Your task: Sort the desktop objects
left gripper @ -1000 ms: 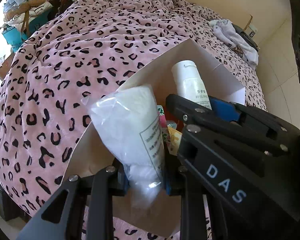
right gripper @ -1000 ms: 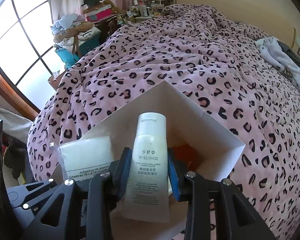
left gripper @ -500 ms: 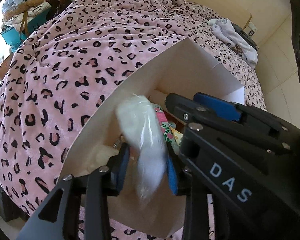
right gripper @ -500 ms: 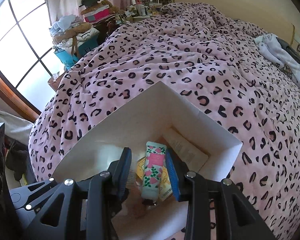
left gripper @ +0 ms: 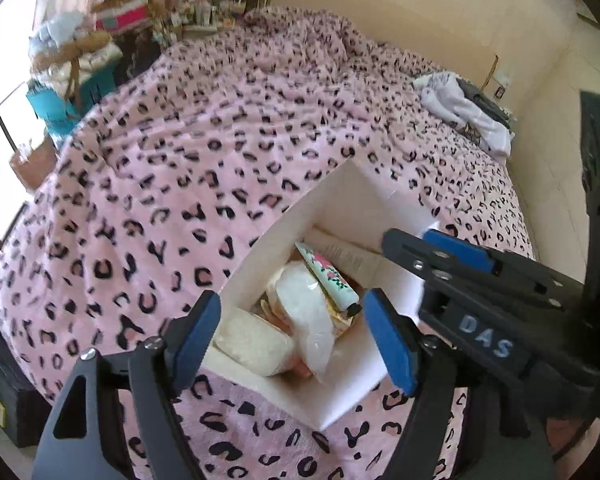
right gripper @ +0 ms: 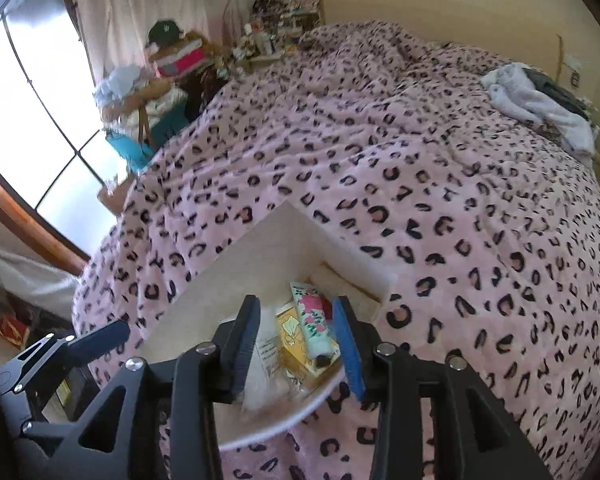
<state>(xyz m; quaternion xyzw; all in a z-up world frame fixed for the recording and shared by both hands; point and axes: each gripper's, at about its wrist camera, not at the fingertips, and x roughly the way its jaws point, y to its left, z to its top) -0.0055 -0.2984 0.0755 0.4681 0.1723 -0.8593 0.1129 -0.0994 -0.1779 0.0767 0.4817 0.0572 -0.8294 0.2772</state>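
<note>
A white cardboard box (left gripper: 342, 200) sits on the pink leopard-print bedspread (left gripper: 180, 140). In it lie a white plastic packet (left gripper: 314, 314), a second white packet (left gripper: 252, 344), a floral tube (left gripper: 328, 276) and a white tube (left gripper: 348, 256). My left gripper (left gripper: 292, 340) hangs open above the box's near side, holding nothing. The right gripper (right gripper: 296, 342) is open too, over the box (right gripper: 260, 256), above the floral tube (right gripper: 314, 320) and a yellow packet (right gripper: 292, 340). The right gripper (left gripper: 460, 258) shows at the right of the left wrist view.
White and dark clothes (right gripper: 540, 100) lie at the bed's far right. Piled boxes, a teal bag and a cluttered stand (right gripper: 160, 80) crowd the far left by the window. A dark case (left gripper: 4, 384) stands on the floor left of the bed.
The right gripper let the white tube fall into the box. The left gripper let go of the white packet and opened wide. Both have drawn back from the box.
</note>
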